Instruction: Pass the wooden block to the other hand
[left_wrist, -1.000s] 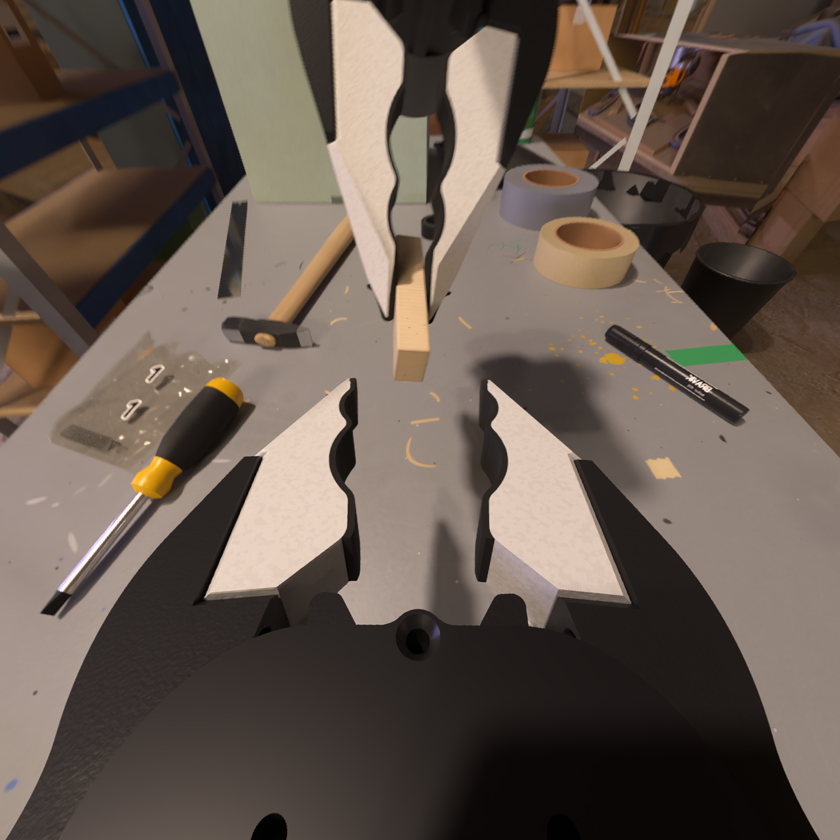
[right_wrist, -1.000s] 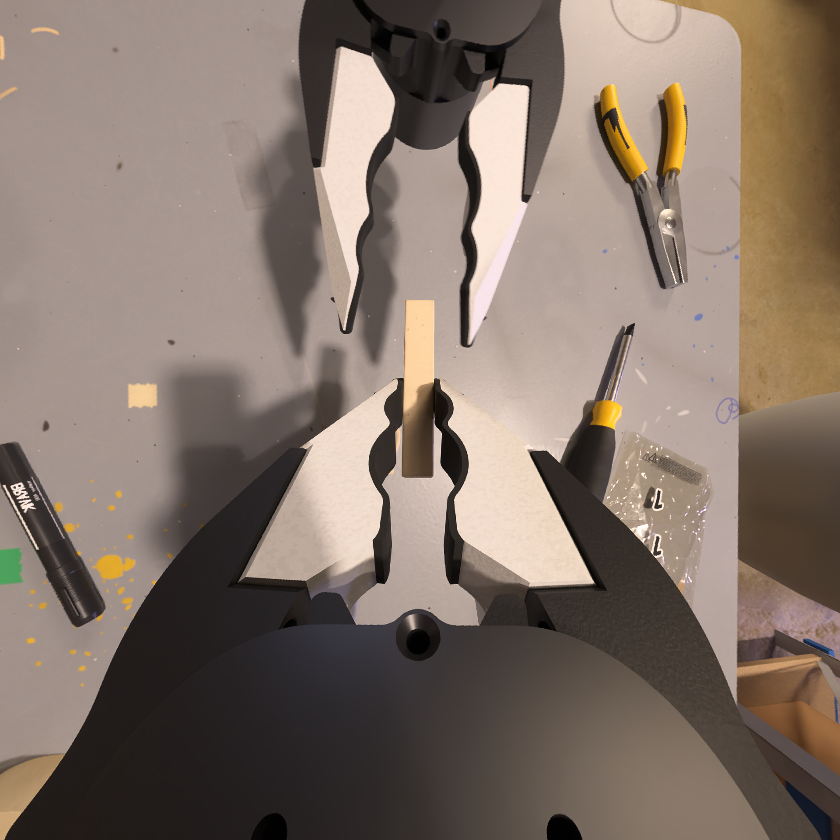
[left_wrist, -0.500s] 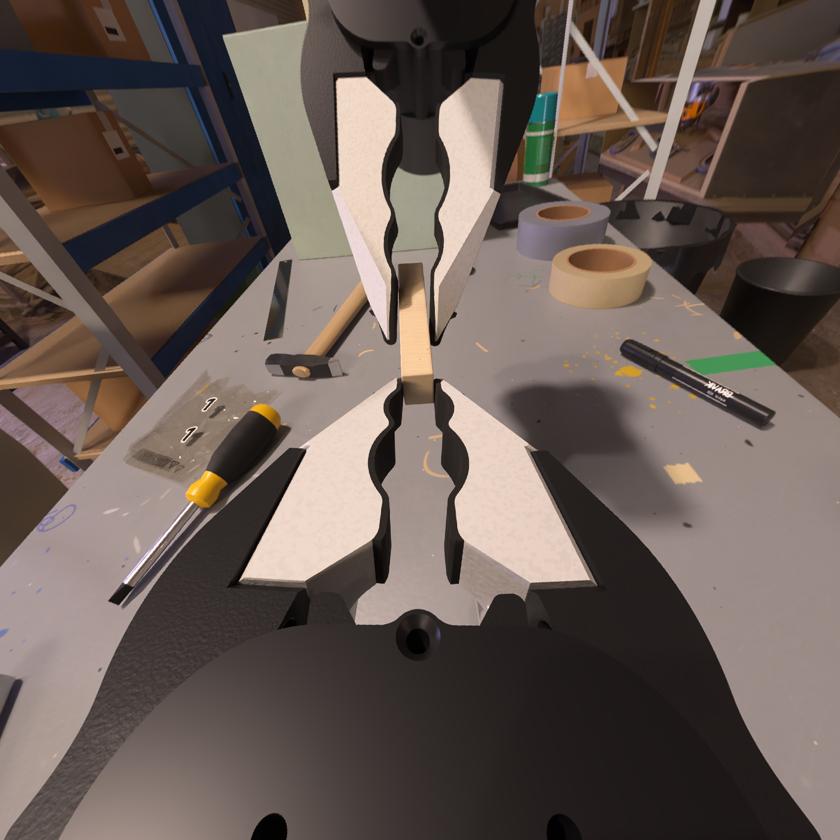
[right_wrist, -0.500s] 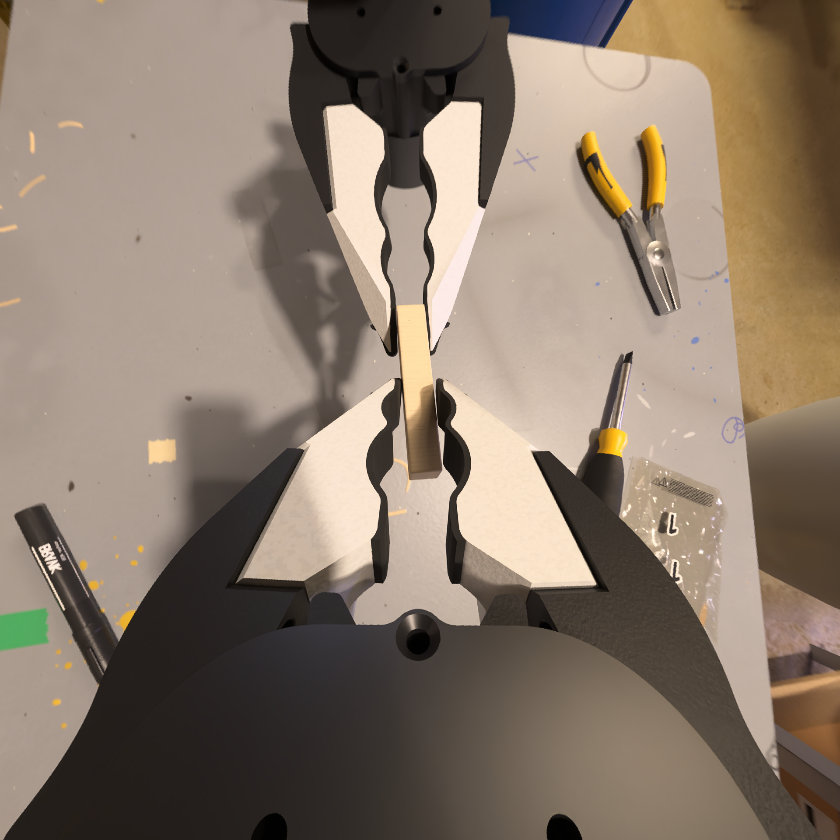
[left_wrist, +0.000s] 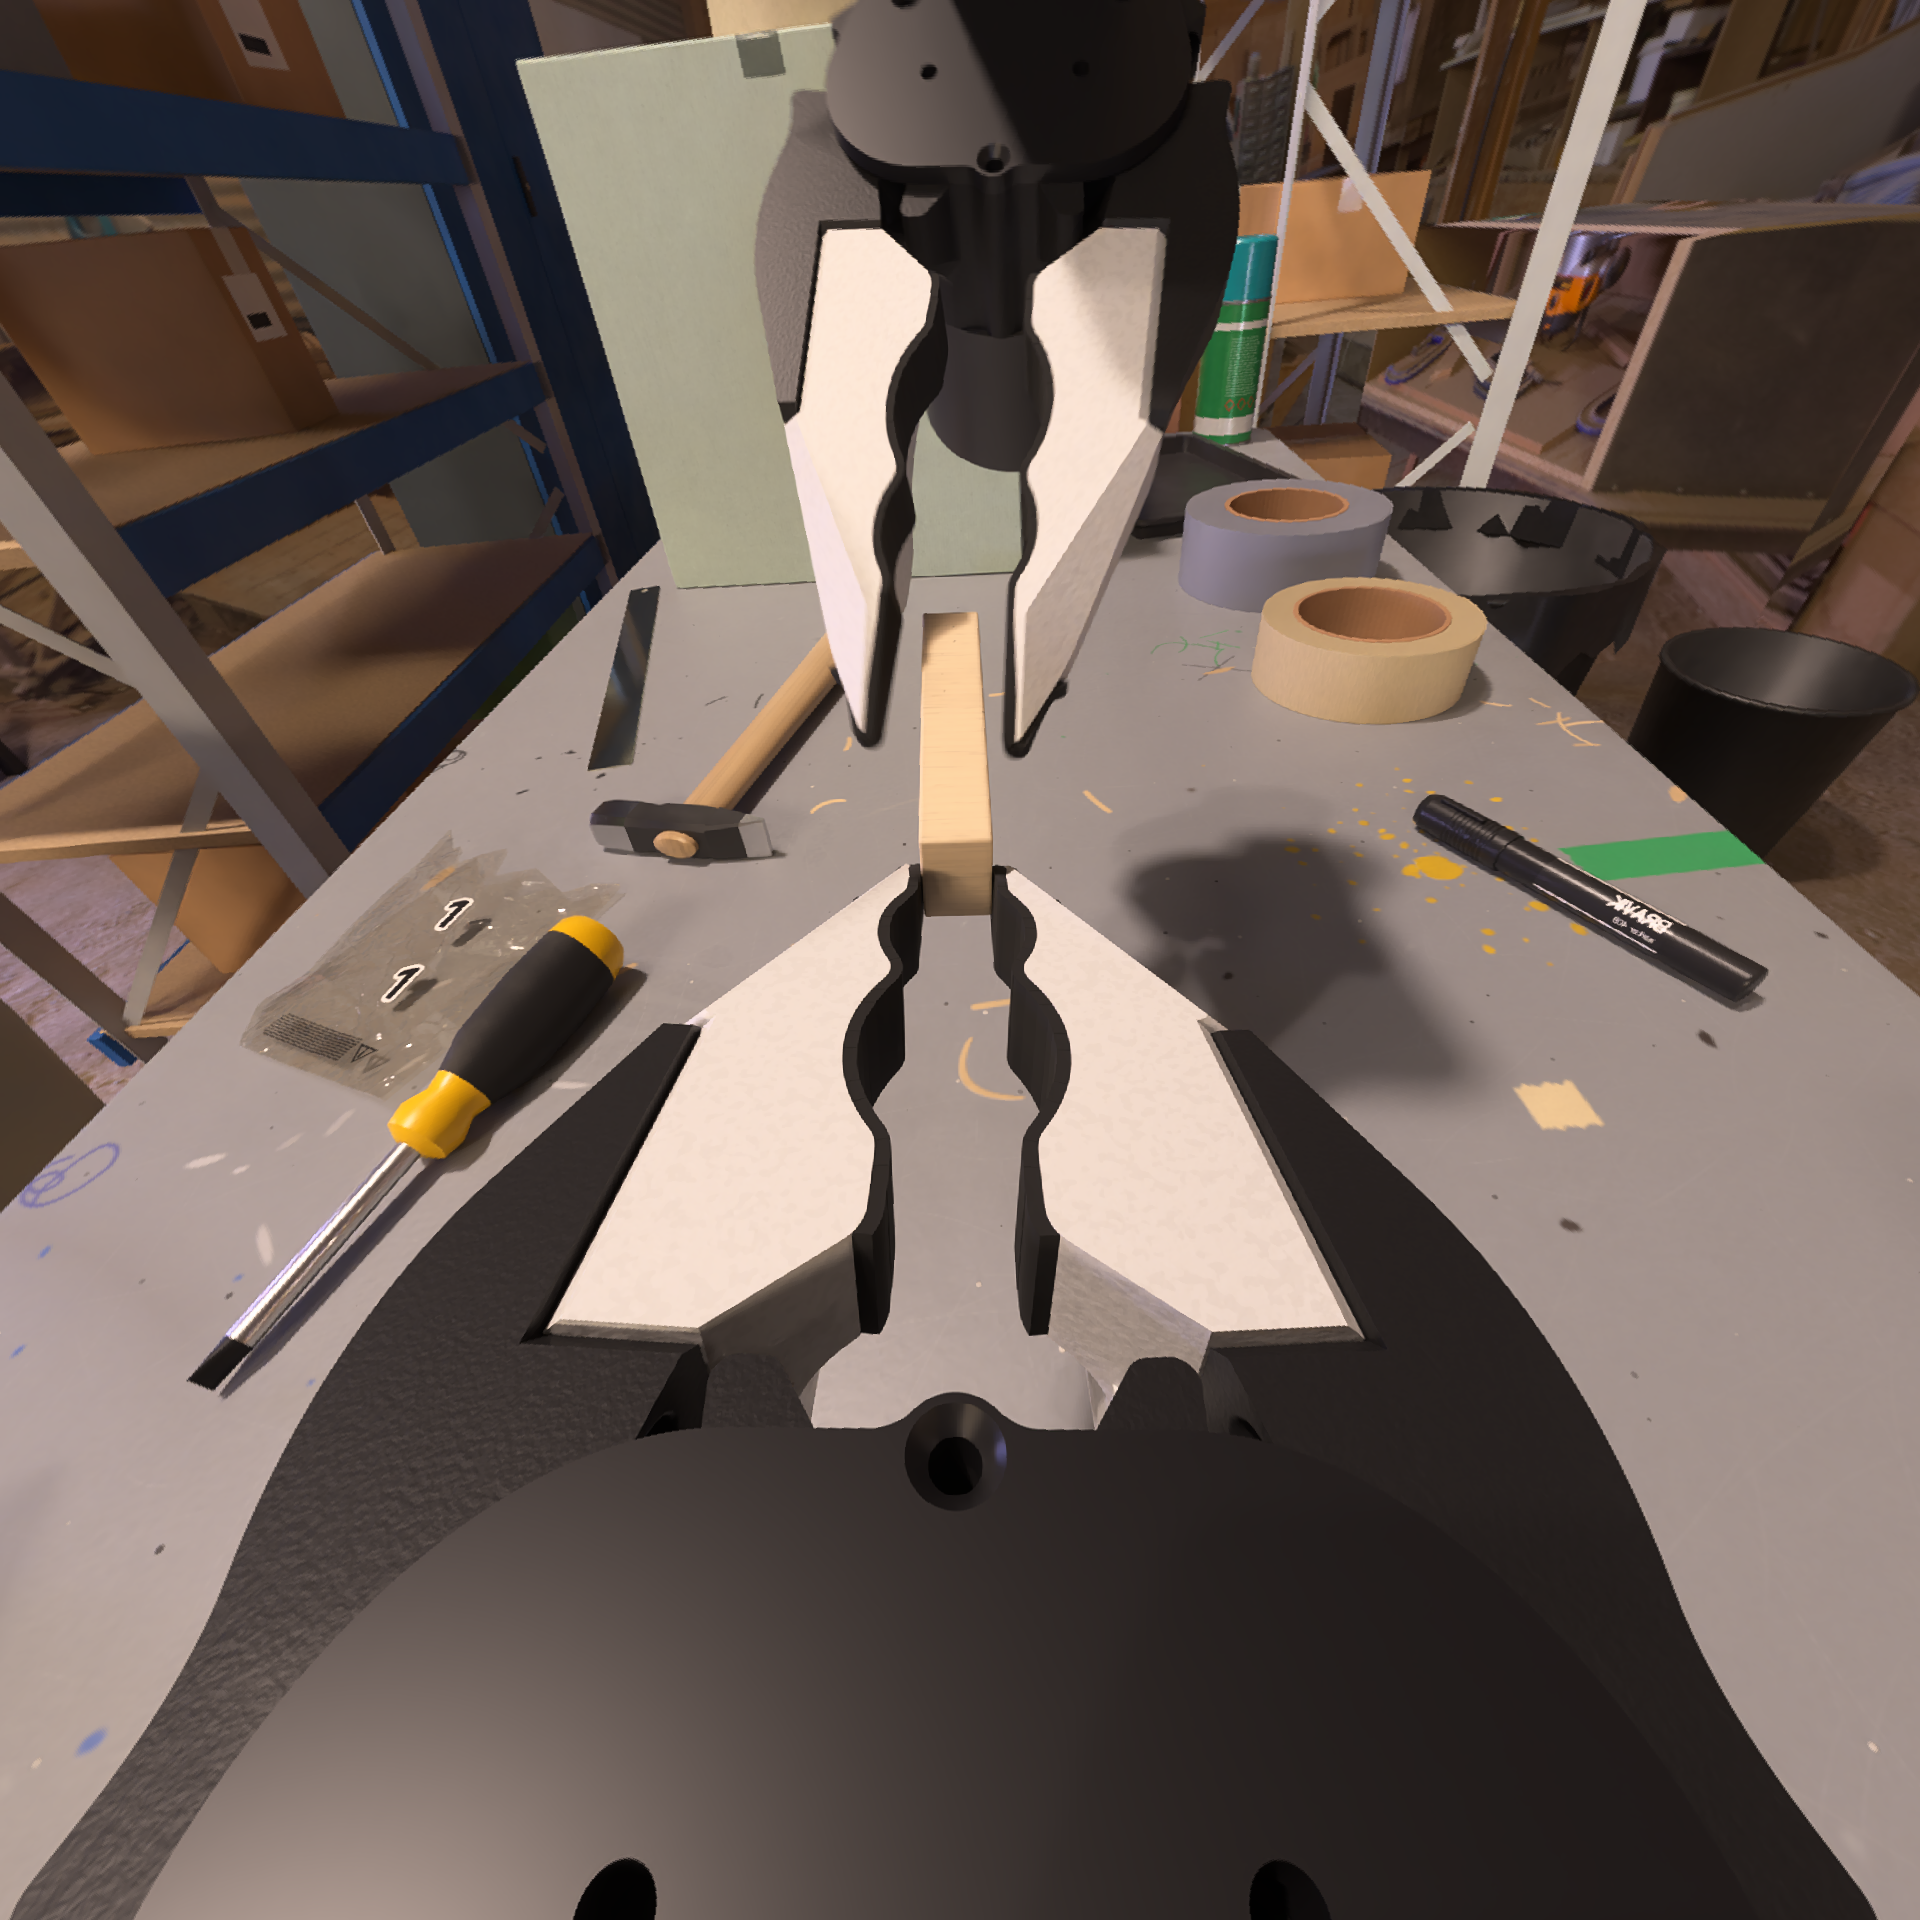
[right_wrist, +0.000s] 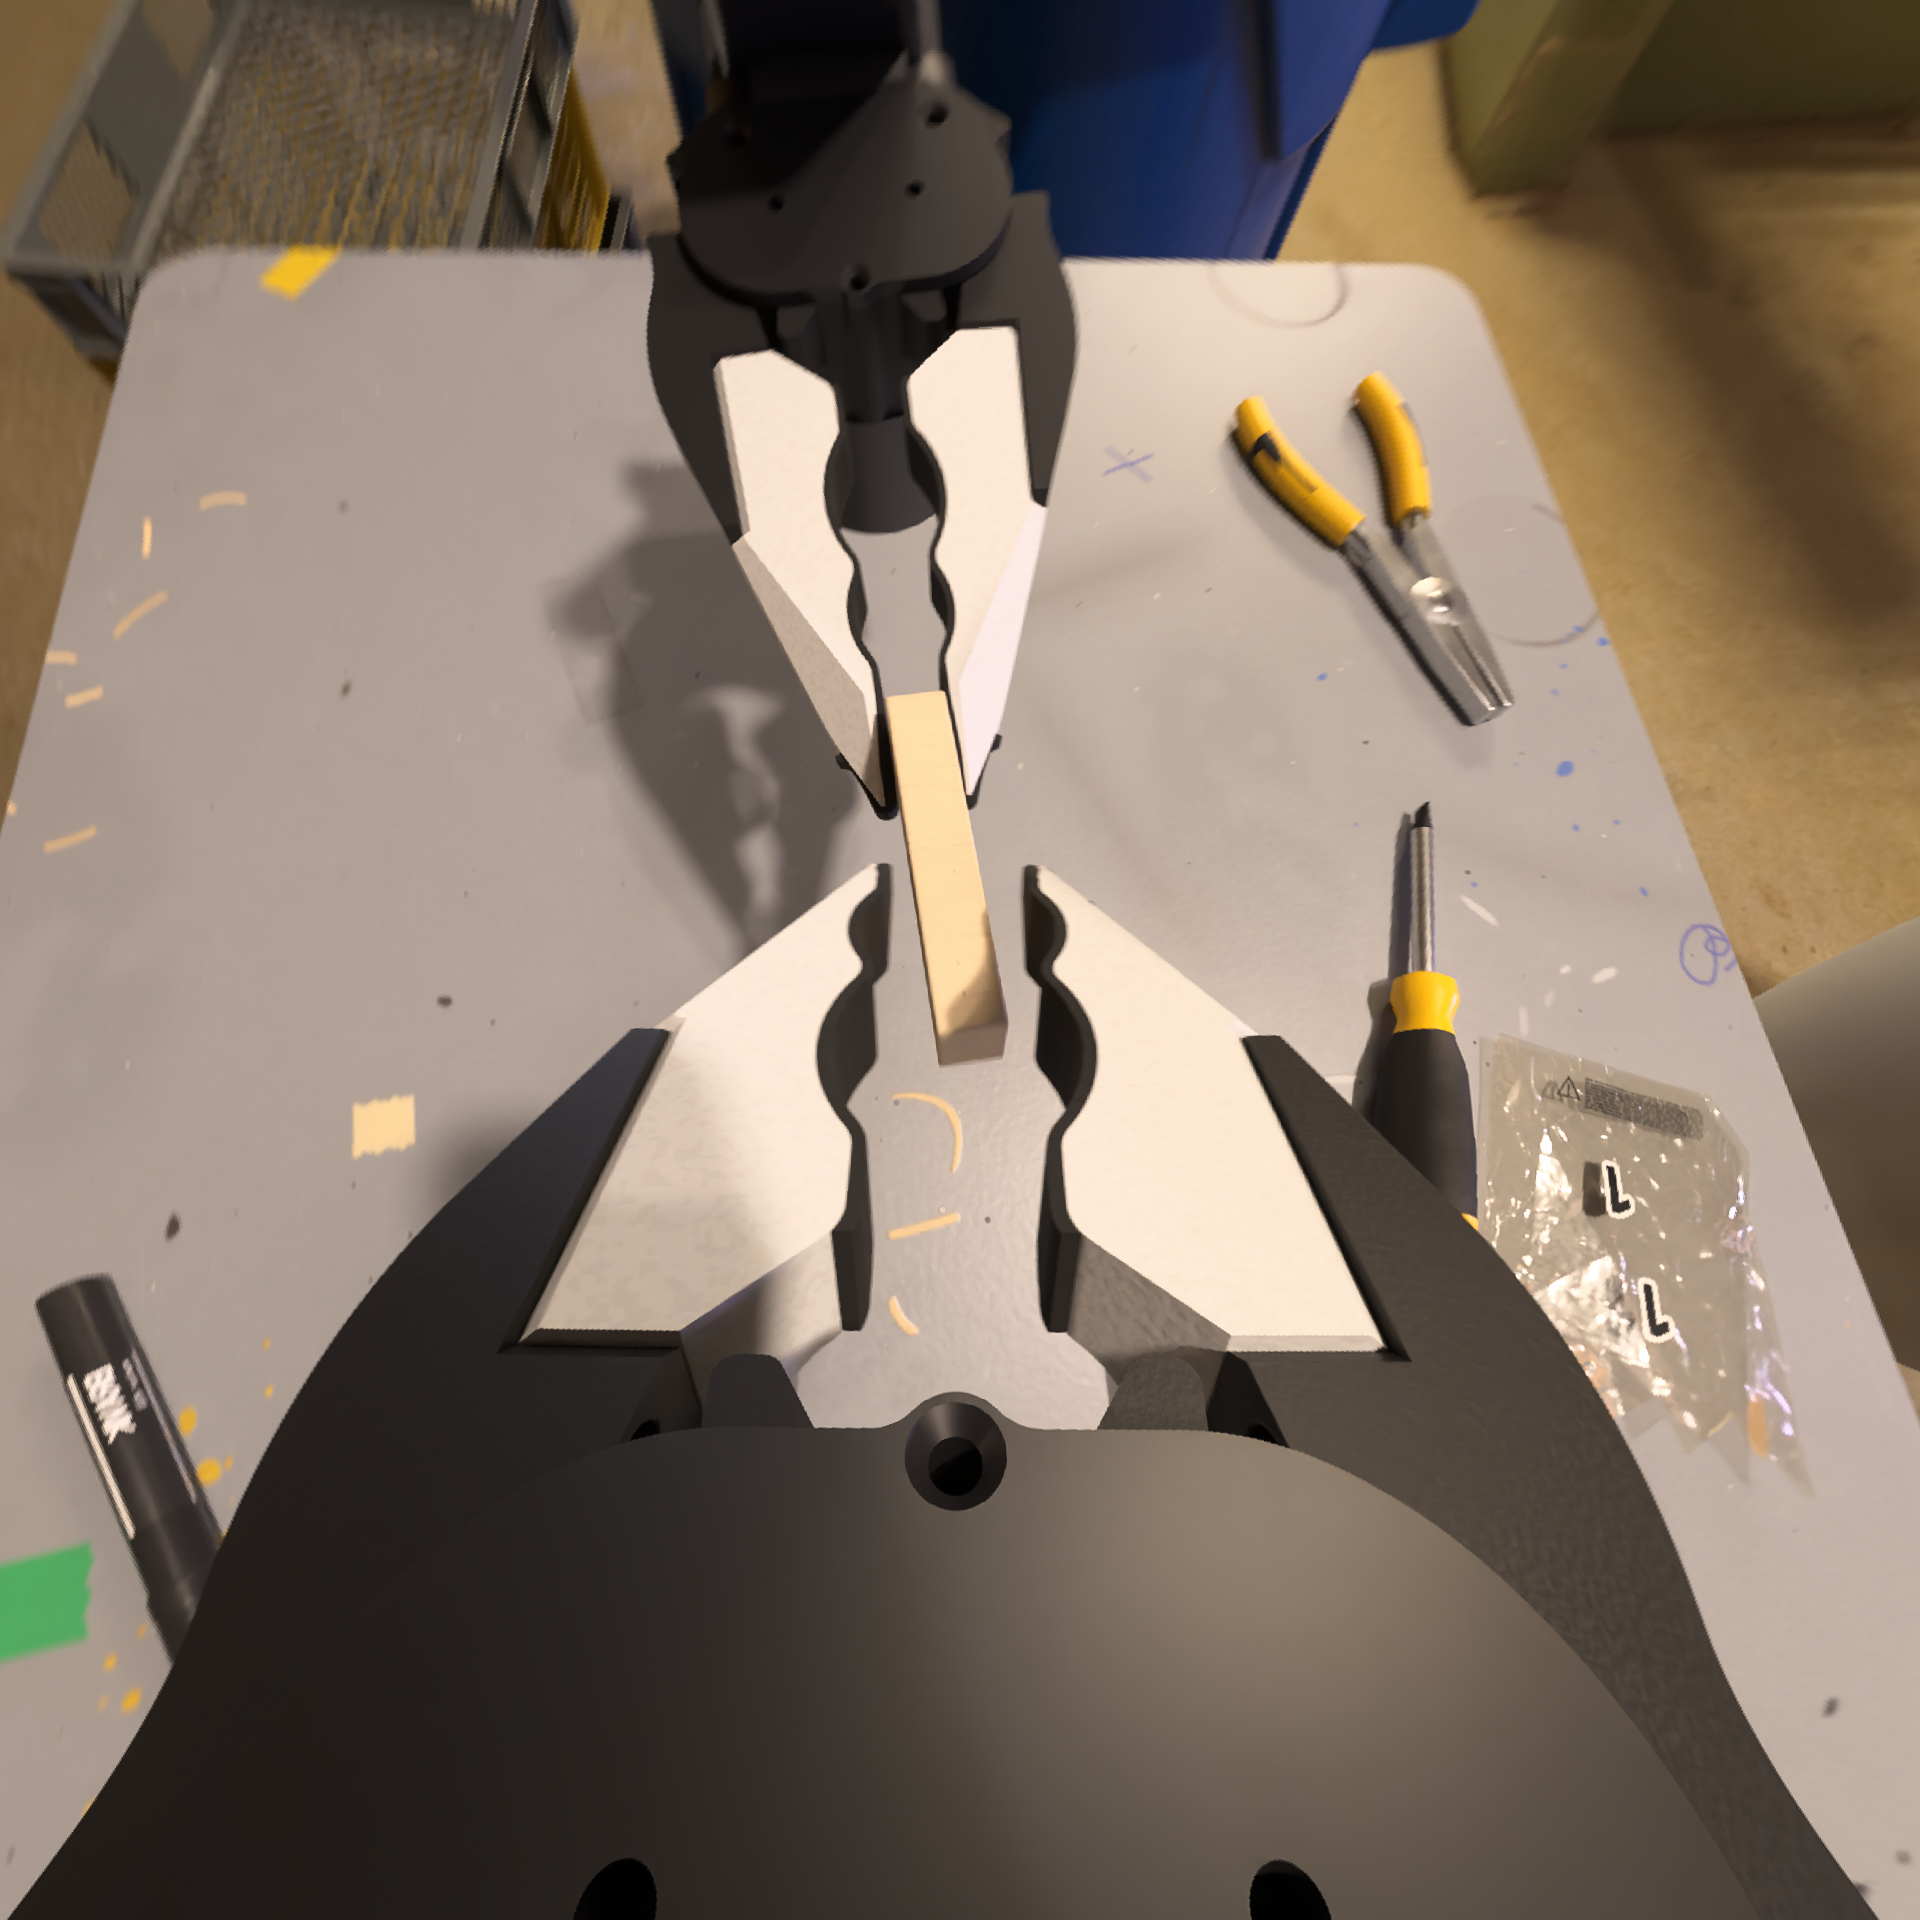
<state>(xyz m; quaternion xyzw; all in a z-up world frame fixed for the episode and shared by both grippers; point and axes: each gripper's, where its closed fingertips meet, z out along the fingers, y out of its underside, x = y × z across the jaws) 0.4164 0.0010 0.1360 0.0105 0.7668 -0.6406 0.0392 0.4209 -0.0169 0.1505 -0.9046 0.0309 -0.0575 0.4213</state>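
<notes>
The wooden block (left_wrist: 954, 748) is a pale, slim bar held in the air over the grey table (left_wrist: 1351, 1195). My left gripper (left_wrist: 956, 883) is shut on its near end. My right gripper (left_wrist: 945, 738) faces it from the far side, its fingers spread on either side of the block's other end with gaps showing. In the right wrist view, my right gripper (right_wrist: 956, 878) is open with the block (right_wrist: 951, 914) between its fingers, touching neither. The left gripper (right_wrist: 928, 795) clamps the far end there.
On the table lie a yellow and black screwdriver (left_wrist: 499, 1049), a hammer (left_wrist: 707, 810), a clear plastic bag (left_wrist: 416, 956), a black marker (left_wrist: 1590, 904), two tape rolls (left_wrist: 1366, 649) and yellow-handled pliers (right_wrist: 1371, 540). A black bin (left_wrist: 1766, 727) stands off the right edge.
The left gripper closed on the block's free end while the right still held it. The right gripper has now opened, so only the left holds the block.
</notes>
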